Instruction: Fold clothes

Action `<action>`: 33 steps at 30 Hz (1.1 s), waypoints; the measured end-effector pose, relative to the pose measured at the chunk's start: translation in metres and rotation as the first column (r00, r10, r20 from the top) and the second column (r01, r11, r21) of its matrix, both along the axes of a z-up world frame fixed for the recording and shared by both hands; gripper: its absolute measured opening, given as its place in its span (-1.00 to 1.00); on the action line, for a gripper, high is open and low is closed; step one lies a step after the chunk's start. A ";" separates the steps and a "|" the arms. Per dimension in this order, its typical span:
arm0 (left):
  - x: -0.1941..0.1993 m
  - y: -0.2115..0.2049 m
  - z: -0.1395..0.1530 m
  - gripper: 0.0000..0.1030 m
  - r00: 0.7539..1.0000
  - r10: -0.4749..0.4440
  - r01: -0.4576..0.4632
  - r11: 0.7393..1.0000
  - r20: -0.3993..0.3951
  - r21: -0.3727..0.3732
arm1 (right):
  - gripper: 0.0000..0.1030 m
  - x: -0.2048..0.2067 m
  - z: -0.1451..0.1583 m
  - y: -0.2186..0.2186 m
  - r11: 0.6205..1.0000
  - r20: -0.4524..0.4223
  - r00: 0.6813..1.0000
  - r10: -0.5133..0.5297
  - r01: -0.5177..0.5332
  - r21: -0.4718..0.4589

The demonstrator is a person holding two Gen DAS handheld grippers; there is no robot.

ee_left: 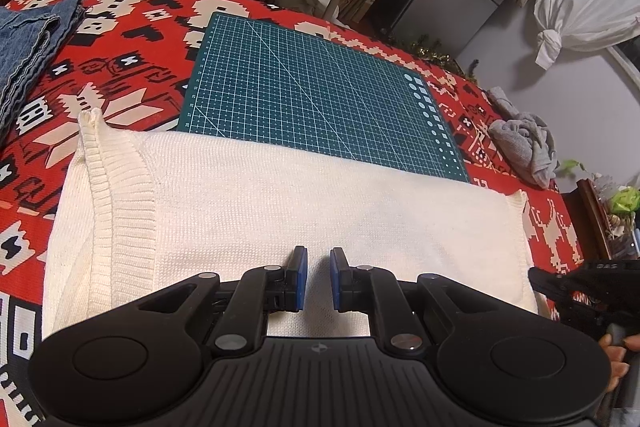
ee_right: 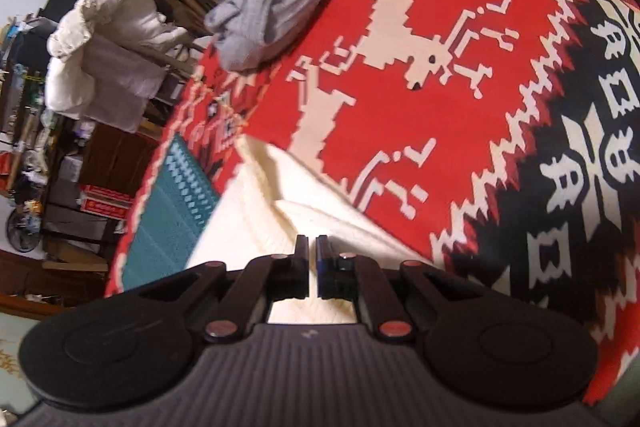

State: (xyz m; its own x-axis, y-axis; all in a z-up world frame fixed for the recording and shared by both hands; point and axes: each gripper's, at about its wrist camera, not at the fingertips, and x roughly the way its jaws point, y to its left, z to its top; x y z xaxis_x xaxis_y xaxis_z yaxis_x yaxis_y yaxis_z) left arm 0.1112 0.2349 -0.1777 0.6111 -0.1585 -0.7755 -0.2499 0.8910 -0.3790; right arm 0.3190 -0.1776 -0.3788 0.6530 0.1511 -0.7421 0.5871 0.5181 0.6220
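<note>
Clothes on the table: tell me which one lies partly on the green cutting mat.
The cream knit sweater: its far edge overlaps the mat. The folded denim and crumpled grey garment lie only on the red cloth.

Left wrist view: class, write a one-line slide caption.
Left claw hovers slightly open over a folded cream sweater lying across a green cutting mat on a red patterned blanket.

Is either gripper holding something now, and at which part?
Left gripper: nothing, jaws apart above the cream sweater. Right gripper: nearly shut at the sweater's edge; a hold cannot be told.
</note>
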 end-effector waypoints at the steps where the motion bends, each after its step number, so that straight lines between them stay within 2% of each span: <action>1: 0.000 0.000 0.000 -0.76 1.000 -0.001 0.001 1.000 0.000 0.002 | -1.00 -0.002 -0.001 -0.001 1.000 -0.002 1.000 -0.010 0.010 0.010; 7: 0.000 -0.001 0.000 -0.76 1.000 -0.001 0.001 1.000 0.001 0.001 | -1.00 -0.034 -0.005 -0.005 0.990 -0.066 0.992 -0.104 0.109 0.089; 14: 0.000 0.000 0.000 -0.76 1.000 0.001 -0.001 1.000 -0.001 -0.003 | -1.00 -0.061 0.002 -0.012 0.980 -0.102 0.977 -0.185 0.191 0.047; 19: -0.001 0.001 0.000 -0.76 1.000 0.002 -0.002 1.000 -0.001 -0.006 | -1.00 -0.067 0.009 -0.011 0.981 -0.095 0.977 -0.193 0.194 0.001; 20: -0.001 0.000 0.000 -0.76 1.000 0.002 -0.002 1.000 -0.001 -0.006 | -0.92 -0.068 0.012 -0.011 0.982 -0.080 0.979 -0.187 0.187 -0.005; 22: -0.001 0.000 0.000 -0.76 1.000 0.003 -0.003 1.000 -0.002 -0.007 | -0.92 -0.067 0.014 -0.009 0.988 -0.041 0.987 -0.153 0.154 0.013; 25: 0.000 0.000 0.000 -0.76 1.000 0.003 -0.003 1.000 -0.002 -0.006 | -0.93 -0.062 0.010 -0.002 0.995 -0.059 0.994 -0.097 0.099 0.034; 28: 0.000 0.000 0.000 -0.76 1.000 0.002 -0.002 1.000 -0.001 -0.004 | -1.00 -0.065 -0.001 -0.002 0.988 -0.107 0.986 -0.125 0.134 0.076; 33: 0.000 0.000 0.000 -0.76 1.000 0.002 -0.002 1.000 -0.002 -0.003 | -0.98 -0.067 0.015 -0.002 0.987 -0.079 0.985 -0.155 0.153 -0.041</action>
